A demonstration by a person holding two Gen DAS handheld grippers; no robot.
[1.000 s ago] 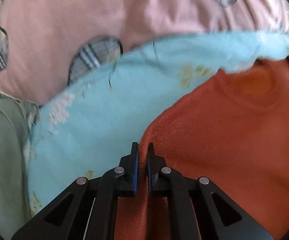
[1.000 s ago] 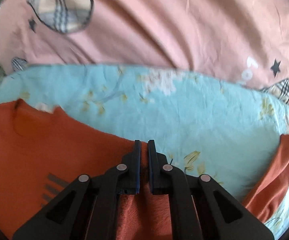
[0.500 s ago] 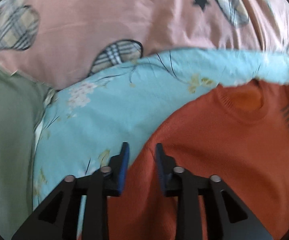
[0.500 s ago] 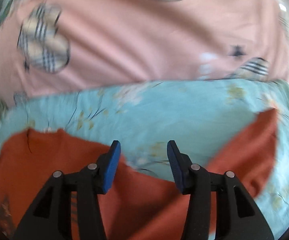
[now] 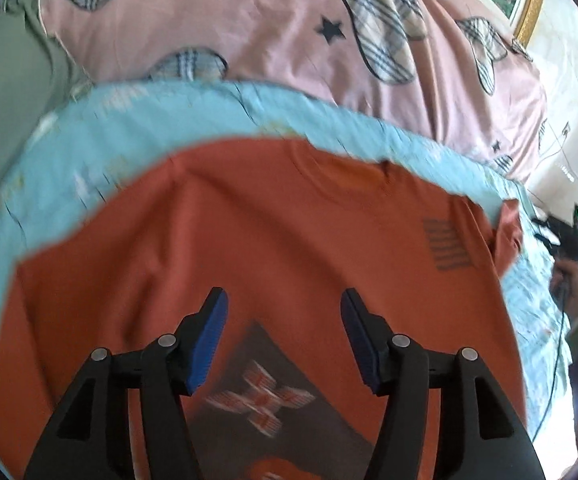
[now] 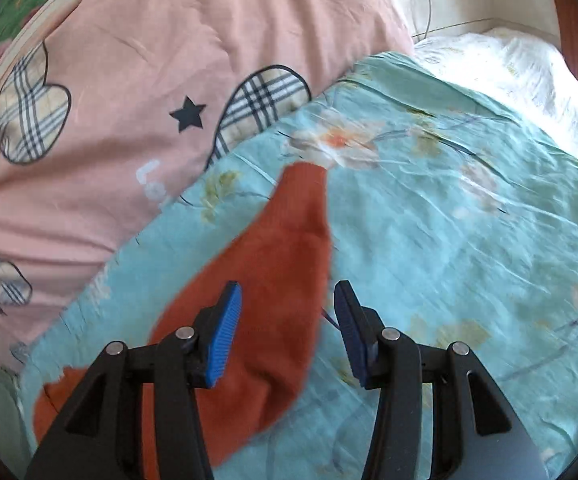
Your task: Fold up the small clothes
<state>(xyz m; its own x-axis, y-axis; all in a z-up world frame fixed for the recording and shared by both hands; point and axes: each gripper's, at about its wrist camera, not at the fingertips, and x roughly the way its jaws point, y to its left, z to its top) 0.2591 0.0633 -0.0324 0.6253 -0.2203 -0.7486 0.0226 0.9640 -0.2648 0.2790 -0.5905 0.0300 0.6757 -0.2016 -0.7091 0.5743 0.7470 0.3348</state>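
Lying flat, orange shirt (image 5: pixel 273 232), collar toward pink quilt (image 5: pixel 249 20)

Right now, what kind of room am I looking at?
Most likely a bedroom: an orange sweater lies on a light blue floral bedsheet, with a pink duvet with plaid patches bunched behind it.
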